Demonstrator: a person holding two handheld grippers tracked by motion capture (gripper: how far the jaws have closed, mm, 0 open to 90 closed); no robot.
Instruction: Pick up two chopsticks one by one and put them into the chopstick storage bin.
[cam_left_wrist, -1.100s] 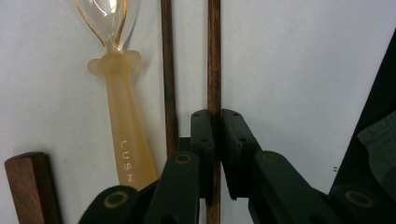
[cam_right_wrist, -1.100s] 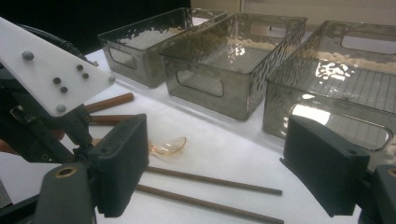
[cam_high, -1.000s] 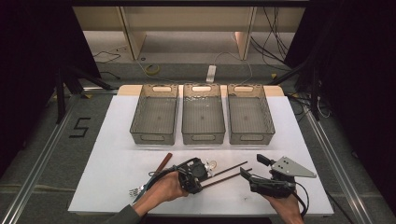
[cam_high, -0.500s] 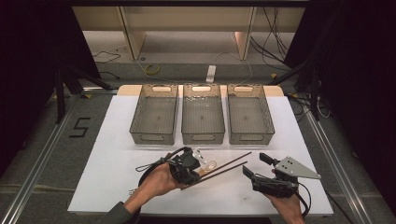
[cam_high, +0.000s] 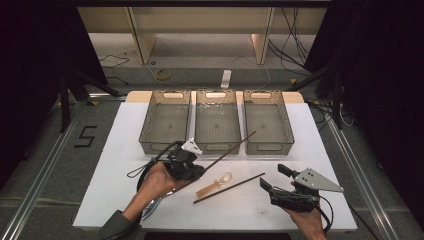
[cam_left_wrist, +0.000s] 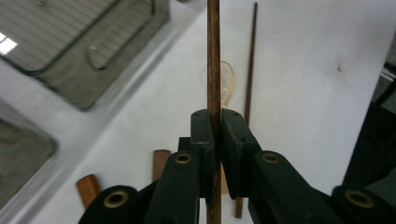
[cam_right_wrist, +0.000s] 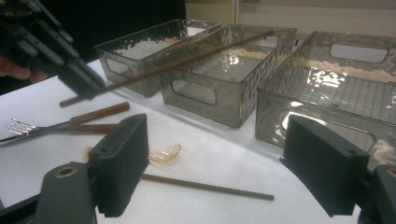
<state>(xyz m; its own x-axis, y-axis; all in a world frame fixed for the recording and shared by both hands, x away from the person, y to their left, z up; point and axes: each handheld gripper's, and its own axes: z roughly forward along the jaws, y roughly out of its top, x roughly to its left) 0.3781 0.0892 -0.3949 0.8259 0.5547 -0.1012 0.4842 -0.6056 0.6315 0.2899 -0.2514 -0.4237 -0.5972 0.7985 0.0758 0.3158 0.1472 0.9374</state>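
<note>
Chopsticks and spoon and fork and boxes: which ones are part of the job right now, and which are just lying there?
Part of the job:
- chopstick pinched in the left gripper, lifted off the table
- three clear bins, the likely places to drop it

Just lying about:
- second chopstick on the white table
- clear spoon
- fork
- right gripper, jaws open, holding nothing

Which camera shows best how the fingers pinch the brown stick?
The left gripper view: its fingers clamp the stick right up close. The high view shows the stick small; the right gripper view shows the stick lifted sideways.
</note>
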